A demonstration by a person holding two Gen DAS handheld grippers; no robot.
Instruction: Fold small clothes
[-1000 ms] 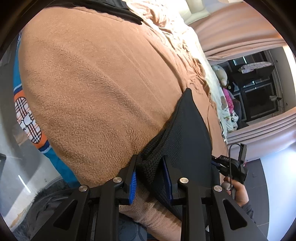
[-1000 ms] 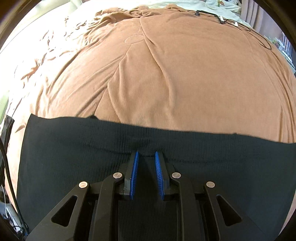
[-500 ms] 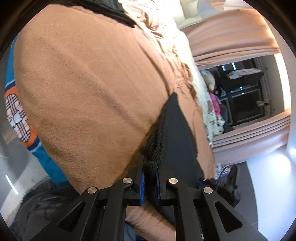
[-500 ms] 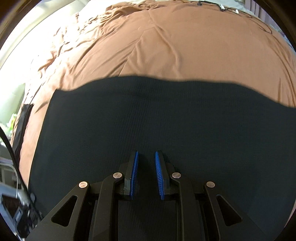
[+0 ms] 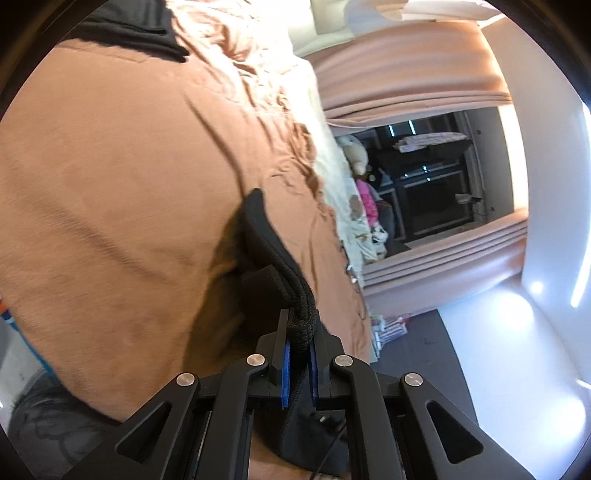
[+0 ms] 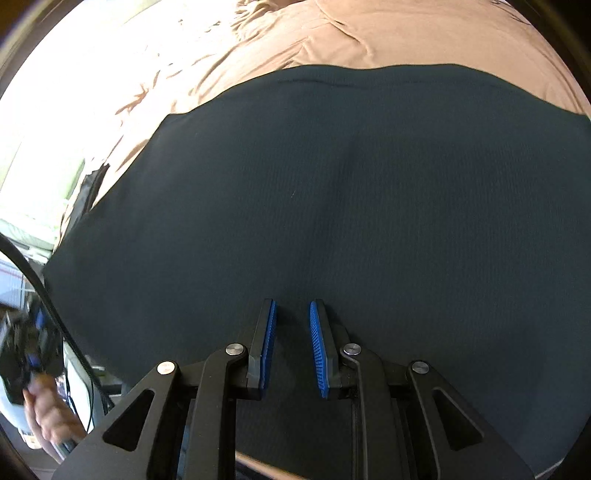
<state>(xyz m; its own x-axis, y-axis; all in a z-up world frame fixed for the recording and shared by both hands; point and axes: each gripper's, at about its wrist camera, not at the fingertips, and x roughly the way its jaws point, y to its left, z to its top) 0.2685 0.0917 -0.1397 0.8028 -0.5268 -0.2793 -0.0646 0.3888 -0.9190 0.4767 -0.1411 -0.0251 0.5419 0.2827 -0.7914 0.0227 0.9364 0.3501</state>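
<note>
Since the left claw [image 5: 298,356] clamped the black garment [image 6: 314,192] and lifted it off the bed [image 5: 110,184], folding has begun; right claw [image 6: 292,347] looks parted, grip unclear.

A dark knit garment [image 6: 332,206] fills most of the frame, its far edge running across the upper part against a tan blanket [image 6: 424,33]. At bottom centre the right gripper [image 6: 292,347] sits over the cloth, its blue pads [image 6: 269,343] parted. A hand [image 6: 48,417] shows at lower left.

Daylight glare washes out the upper-left bedding [image 6: 92,92], motion blur softens both views, and fisheye bending darkens the rims.
</note>
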